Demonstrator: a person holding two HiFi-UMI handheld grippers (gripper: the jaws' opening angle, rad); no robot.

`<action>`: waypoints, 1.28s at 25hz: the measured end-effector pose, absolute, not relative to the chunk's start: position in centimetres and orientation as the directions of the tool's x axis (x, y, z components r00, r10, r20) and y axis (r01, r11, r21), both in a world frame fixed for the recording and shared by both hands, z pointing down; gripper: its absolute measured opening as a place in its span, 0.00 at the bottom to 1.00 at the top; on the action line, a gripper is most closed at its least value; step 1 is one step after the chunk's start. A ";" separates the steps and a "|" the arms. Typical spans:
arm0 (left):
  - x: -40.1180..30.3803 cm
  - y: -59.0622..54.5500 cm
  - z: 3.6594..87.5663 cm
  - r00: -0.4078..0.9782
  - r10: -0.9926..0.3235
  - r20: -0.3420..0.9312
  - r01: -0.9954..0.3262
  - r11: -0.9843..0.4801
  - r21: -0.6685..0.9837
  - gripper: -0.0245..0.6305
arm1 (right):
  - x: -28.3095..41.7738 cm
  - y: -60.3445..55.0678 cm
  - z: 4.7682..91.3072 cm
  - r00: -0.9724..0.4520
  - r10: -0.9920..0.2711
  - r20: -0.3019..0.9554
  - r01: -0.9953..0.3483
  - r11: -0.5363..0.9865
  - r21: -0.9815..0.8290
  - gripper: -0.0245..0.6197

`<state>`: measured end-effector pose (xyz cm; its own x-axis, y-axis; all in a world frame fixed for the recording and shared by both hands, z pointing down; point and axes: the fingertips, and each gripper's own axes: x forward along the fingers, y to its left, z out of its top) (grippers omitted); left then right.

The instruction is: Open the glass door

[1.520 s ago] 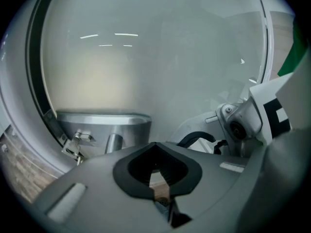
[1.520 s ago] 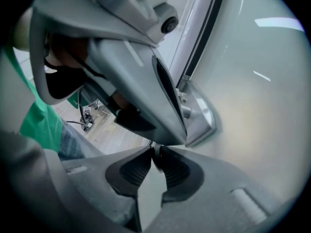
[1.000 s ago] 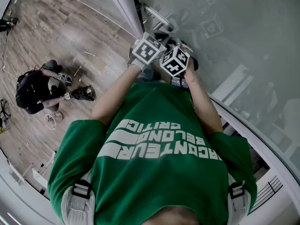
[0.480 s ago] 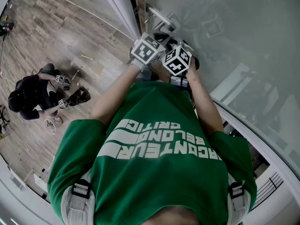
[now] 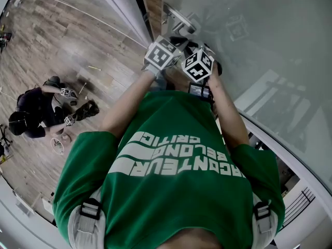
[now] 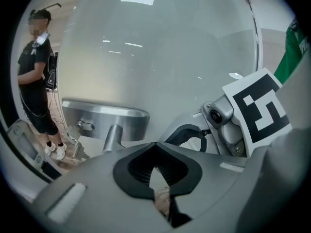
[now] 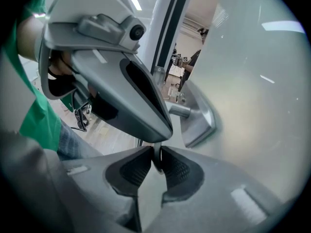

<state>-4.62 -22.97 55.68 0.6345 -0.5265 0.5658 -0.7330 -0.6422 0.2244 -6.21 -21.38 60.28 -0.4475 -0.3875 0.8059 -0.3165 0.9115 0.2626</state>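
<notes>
Right tongs (image 7: 156, 152) first: the pads are pressed onto a thin metal strip (image 7: 156, 163), nipped right at the tips. Whether that's a lip of the handle or the door's own edge, I can't tell. The left tongs (image 6: 156, 147) are pressed together on nothing and ride just above the right pair, bodies nearly touching. Just past the tips sits the door handle (image 6: 104, 115), a flat steel lever on a round stem. Behind it the frosted glass door (image 6: 160, 57) fills everything ahead of both tongs.

The danger, I reckon: that's a slim bite on smooth metal, so a hard pull could slide the pads clean off. And with the two tools this crowded, one could knock the other loose.

Only the right gripper view shows that pinch; in the head view the marker cubes (image 5: 197, 65) cover it. The left gripper view alone catches a standing person (image 6: 36, 76) far off to the left of the tongs. The head view alone has a crouched person (image 5: 36, 113) on the wood floor (image 5: 88, 40).
</notes>
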 end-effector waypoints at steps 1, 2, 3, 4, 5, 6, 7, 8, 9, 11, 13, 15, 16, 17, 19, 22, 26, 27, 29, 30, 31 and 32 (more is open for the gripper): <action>-4.5 -23.0 55.4 0.642 -0.521 0.563 -0.727 -0.647 0.230 0.06 | -6.0 -21.5 60.0 -0.444 -0.391 0.806 -0.321 0.909 0.264 0.12; -4.3 -23.1 55.0 0.650 -0.514 0.560 -0.720 -0.653 0.236 0.06 | -5.9 -21.7 59.5 -0.440 -0.395 0.807 -0.326 0.907 0.266 0.12; -4.1 -23.2 54.6 0.658 -0.507 0.557 -0.712 -0.660 0.240 0.06 | -5.8 -21.9 59.1 -0.435 -0.398 0.807 -0.330 0.905 0.269 0.12; -4.0 -23.4 54.4 0.665 -0.499 0.556 -0.703 -0.668 0.242 0.06 | -5.7 -22.2 58.9 -0.432 -0.402 0.807 -0.334 0.903 0.271 0.12; -4.0 -23.7 54.4 0.671 -0.490 0.556 -0.695 -0.677 0.242 0.06 | -5.7 -22.5 58.8 -0.430 -0.405 0.807 -0.337 0.901 0.272 0.12; -4.0 -24.0 54.5 0.677 -0.482 0.556 -0.686 -0.686 0.241 0.06 | -5.8 -22.9 58.9 -0.427 -0.408 0.807 -0.341 0.899 0.274 0.12; -4.0 -24.3 54.5 0.684 -0.473 0.556 -0.677 -0.695 0.241 0.06 | -5.8 -23.2 58.9 -0.423 -0.412 0.807 -0.344 0.897 0.277 0.12; -3.9 -24.6 54.5 0.691 -0.465 0.554 -0.668 -0.703 0.243 0.06 | -5.7 -23.5 58.8 -0.417 -0.417 0.808 -0.345 0.895 0.284 0.12; -3.7 -24.7 54.3 0.699 -0.458 0.549 -0.659 -0.710 0.247 0.06 | -5.6 -23.7 58.8 -0.409 -0.423 0.809 -0.341 0.893 0.294 0.12; -2.9 -24.6 54.4 0.718 -0.442 0.538 -0.640 -0.723 0.260 0.06 | -5.1 -23.9 59.2 -0.389 -0.439 0.810 -0.331 0.887 0.322 0.12; -2.0 -24.9 55.8 0.727 -0.427 0.538 -0.625 -0.737 0.259 0.06 | -4.4 -24.4 60.7 -0.378 -0.455 0.806 -0.340 0.878 0.337 0.12; -1.3 -26.1 57.4 0.727 -0.410 0.551 -0.615 -0.745 0.258 0.06 | -3.7 -25.7 62.2 -0.383 -0.458 0.802 -0.367 0.873 0.323 0.12; -1.1 -26.9 57.7 0.730 -0.397 0.556 -0.609 -0.747 0.266 0.06 | -3.4 -26.5 62.4 -0.384 -0.453 0.805 -0.378 0.872 0.310 0.13; -0.9 -27.8 57.4 0.737 -0.385 0.556 -0.601 -0.749 0.278 0.06 | -3.2 -27.4 62.1 -0.380 -0.447 0.810 -0.385 0.872 0.302 0.13; -0.9 -29.0 55.6 0.757 -0.368 0.540 -0.580 -0.760 0.293 0.06 | -3.2 -28.6 60.4 -0.359 -0.453 0.816 -0.395 0.866 0.307 0.13; -1.9 -28.5 53.1 0.775 -0.355 0.523 -0.551 -0.785 0.285 0.06 | -3.8 -28.4 57.9 -0.336 -0.489 0.805 -0.432 0.840 0.330 0.13; -1.7 -28.1 52.9 0.781 -0.341 0.523 -0.537 -0.793 0.286 0.06 | -3.5 -28.2 57.5 -0.311 -0.525 0.793 -0.457 0.814 0.360 0.14; -1.6 -28.3 52.9 0.784 -0.338 0.521 -0.534 -0.795 0.288 0.06 | -3.4 -28.4 57.5 -0.305 -0.532 0.790 -0.460 0.809 0.367 0.14; -1.5 -28.9 52.9 0.788 -0.332 0.519 -0.528 -0.798 0.291 0.06 | -3.1 -29.0 57.4 -0.296 -0.544 0.785 -0.462 0.801 0.380 0.15; -1.4 -29.2 52.9 0.788 -0.329 0.521 -0.526 -0.799 0.292 0.06 | -3.1 -29.3 57.4 -0.292 -0.546 0.785 -0.459 0.800 0.386 0.15; -1.4 -29.5 53.0 0.788 -0.325 0.524 -0.524 -0.800 0.292 0.06 | -3.1 -29.6 57.5 -0.288 -0.546 0.787 -0.456 0.801 0.389 0.15; -1.4 -29.7 53.1 0.788 -0.322 0.525 -0.522 -0.801 0.292 0.06 | -3.1 -29.8 57.6 -0.285 -0.546 0.788 -0.454 0.801 0.391 0.15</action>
<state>-1.41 -29.70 53.08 0.7878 -0.3223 0.5249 -0.5222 -0.8014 0.2917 -3.06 -29.83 57.60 -0.2854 -0.5461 0.7876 -0.4542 0.8007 0.3906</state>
